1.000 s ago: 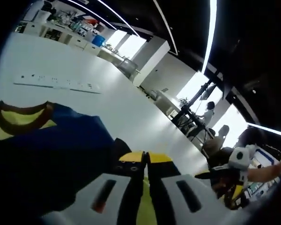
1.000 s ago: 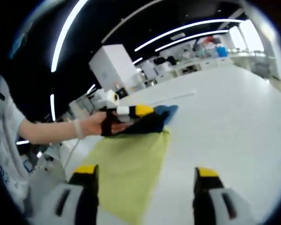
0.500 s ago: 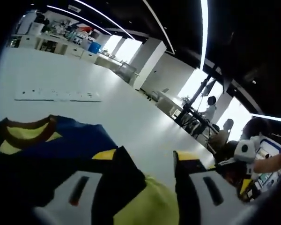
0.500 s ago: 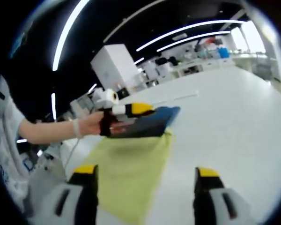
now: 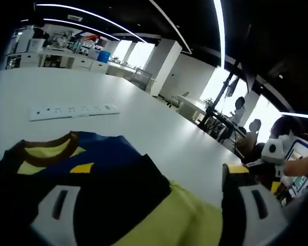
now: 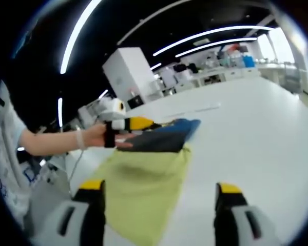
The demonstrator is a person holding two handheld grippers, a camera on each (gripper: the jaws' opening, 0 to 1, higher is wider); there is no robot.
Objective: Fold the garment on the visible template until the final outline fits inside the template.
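White table [image 5: 159, 138], unlabelled blue garment [image 5: 100, 164]

Desk [image 5: 143, 128]: wide, white, bare surface.
Power strip [image 5: 74, 110]: long, white, lying flat well beyond the work area.
Background: two people [image 5: 244, 128] by bright windows; ceiling light strips [image 6: 205, 36].

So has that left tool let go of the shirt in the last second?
Yes. The left tool was pinched shut on the shirt; now its jaws stand wide apart, with the shirt lying on the yellow sheet and table.
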